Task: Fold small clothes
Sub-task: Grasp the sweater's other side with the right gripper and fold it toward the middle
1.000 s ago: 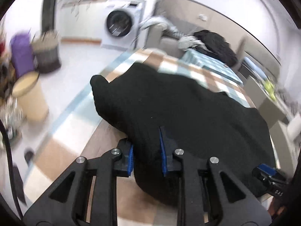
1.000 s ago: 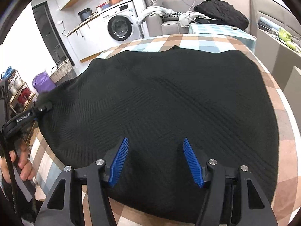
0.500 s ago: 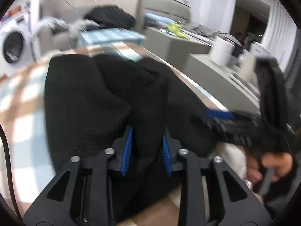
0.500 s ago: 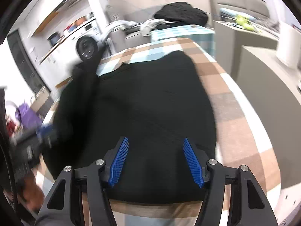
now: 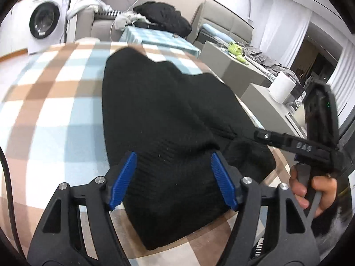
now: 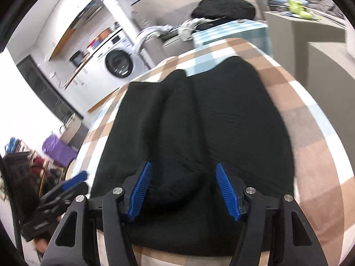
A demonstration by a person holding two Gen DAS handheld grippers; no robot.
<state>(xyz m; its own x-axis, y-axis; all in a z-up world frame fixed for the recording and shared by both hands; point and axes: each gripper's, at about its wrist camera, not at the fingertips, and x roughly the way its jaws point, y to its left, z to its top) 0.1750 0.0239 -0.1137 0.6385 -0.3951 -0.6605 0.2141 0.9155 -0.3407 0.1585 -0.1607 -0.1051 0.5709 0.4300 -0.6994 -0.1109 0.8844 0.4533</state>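
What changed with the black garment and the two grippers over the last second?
The left gripper carried one side of the black knit garment across onto the rest, and its jaws are now opening off the fold. The garment lies narrower on the checked tablecloth. The right gripper stayed open, gripping nothing.

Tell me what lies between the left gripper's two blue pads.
In the left wrist view, the left gripper has its jaws opening, and the folded black garment on the checked tablecloth lies between them, unpinched.
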